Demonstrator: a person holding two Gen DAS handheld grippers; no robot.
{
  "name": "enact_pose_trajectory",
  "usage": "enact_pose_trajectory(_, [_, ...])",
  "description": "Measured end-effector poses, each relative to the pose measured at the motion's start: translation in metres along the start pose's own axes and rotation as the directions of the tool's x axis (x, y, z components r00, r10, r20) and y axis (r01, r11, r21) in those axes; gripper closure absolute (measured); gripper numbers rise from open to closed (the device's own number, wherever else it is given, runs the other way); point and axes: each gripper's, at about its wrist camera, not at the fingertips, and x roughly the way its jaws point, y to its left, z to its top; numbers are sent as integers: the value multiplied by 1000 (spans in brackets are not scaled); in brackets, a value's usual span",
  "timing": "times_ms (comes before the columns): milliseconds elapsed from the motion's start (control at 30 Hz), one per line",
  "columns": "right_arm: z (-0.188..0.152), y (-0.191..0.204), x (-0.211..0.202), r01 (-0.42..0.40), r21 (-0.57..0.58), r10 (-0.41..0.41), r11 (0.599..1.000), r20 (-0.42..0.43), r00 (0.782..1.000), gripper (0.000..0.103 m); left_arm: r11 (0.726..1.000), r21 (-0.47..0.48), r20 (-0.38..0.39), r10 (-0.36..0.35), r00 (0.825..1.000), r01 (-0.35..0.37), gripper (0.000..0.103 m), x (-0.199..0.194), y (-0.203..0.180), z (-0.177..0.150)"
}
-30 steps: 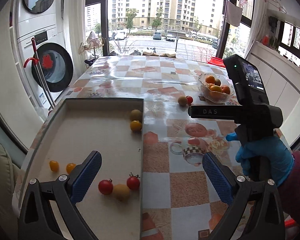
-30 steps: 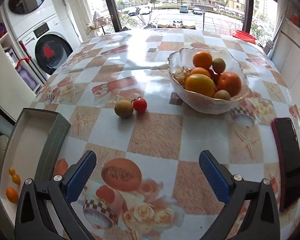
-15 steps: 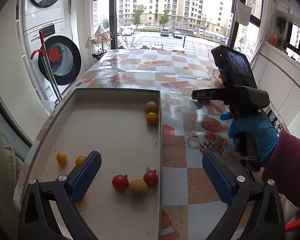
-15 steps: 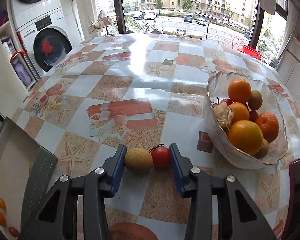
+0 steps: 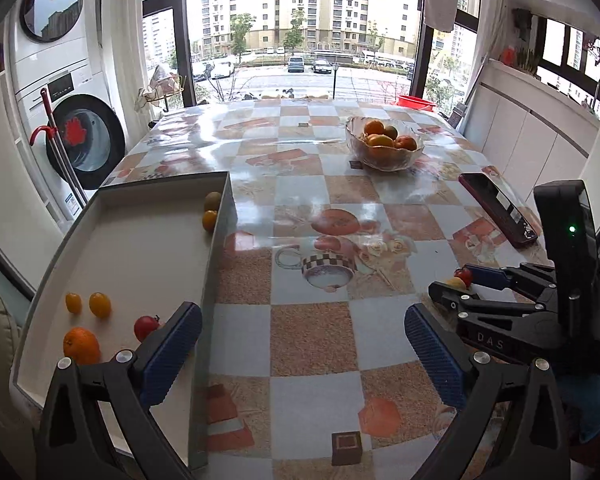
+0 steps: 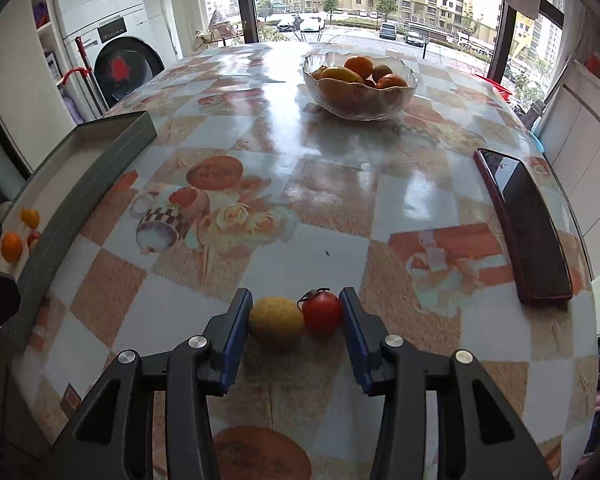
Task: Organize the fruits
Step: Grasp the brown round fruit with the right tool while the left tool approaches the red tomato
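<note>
Between right pads: you've got two fruits, yellow fruit (image 6: 276, 322) + red tomato (image 6: 322, 313), side by side, touching each other.
Change: 1 s back your right gripper (image 6: 296, 330) hung wide over bare cloth w/ the pair well ahead, beside the glass bowl (image 6: 358, 106); now the pair sits between its fingers, near table (image 6: 332, 196) front edge, bowl far off.
Right tongs: partly closed, jaws opening a bit now; left pad on yellow fruit, right pad on tomato. Pinch looks light, can't tell if the pair is lifted or on the cloth.
Left tongs: your left gripper (image 5: 300, 340) spread wide, nothing between; left finger over tray, right finger over cloth.
Left view change: swung twd table, tray (image 5: 216, 264) now at left edge of frame.
Tray contents: orange (image 5: 81, 346), two small yellow ones (image 5: 100, 304), a tomato, two more at far corner.
Task meaning: pair reads as pulled off the bowl side, probably tray-bound; tray is well left of pair.
Risk: round fruits, loosening jaws, either may roll out.
Phone (image 6: 528, 224): right of pair, apart.
</note>
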Motion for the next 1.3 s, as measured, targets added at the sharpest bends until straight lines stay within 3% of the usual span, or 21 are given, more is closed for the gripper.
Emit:
enact_pose_trajectory(33, [-5,-2,-3,15,-3,-15,1000,-1,1000,30,1000,4,-10,-4,1000,4,1,3,-6,-2])
enact_pose_trajectory(67, [-9,-5,-6,25,0,-25,1000,6,1000,22,1000,11,-18,-4,1000,4,1,5,-11,-4])
enact_pose_trajectory(100, [-12,-9,-11,25,10,-25,1000,18,1000,20,1000,20,-24,0,1000,1,1,7,-16,-6])
enact_pose_trajectory(300, [-35,-54,-26,6,165,-11,986,30,999,20,996,88,-29,-1,1000,4,1,10,-34,-12])
enact_pose_trajectory(600, [-62,-100,-51,15,324,-39,946,68,997,20,964,218,-61,-141,988,151,1,15,-99,-16])
enact_pose_trajectory(700, [-70,-109,-58,21,346,-48,938,69,996,20,952,263,-61,-147,987,158,1,20,-121,-17])
enact_pose_trajectory(867, [-81,-104,-64,23,287,-46,958,72,996,20,951,269,-77,-135,988,151,1,33,-130,-7])
enact_pose_trajectory(1067, [-77,-75,-55,50,138,-61,989,76,995,20,972,195,-94,-116,989,132,1,44,-112,8])
enact_pose_trajectory(1100, [-75,-70,-52,59,117,-68,991,77,995,22,973,186,-100,-117,988,134,1,45,-110,9])
enact_pose_trajectory(1133, [-73,-66,-49,79,97,-87,992,76,993,33,974,185,-102,-115,988,132,1,46,-110,9])
enact_pose_trajectory(1167, [-71,-63,-47,108,81,-114,991,79,990,50,973,192,-104,-109,989,127,1,46,-111,9])
enact_pose_trajectory(1233, [-67,-67,-48,80,103,-87,991,74,993,73,970,212,-114,-95,989,117,1,51,-116,9])
enact_pose_trajectory(1300, [-68,-75,-51,59,141,-70,988,73,995,73,967,223,-129,-95,987,123,1,56,-123,7])
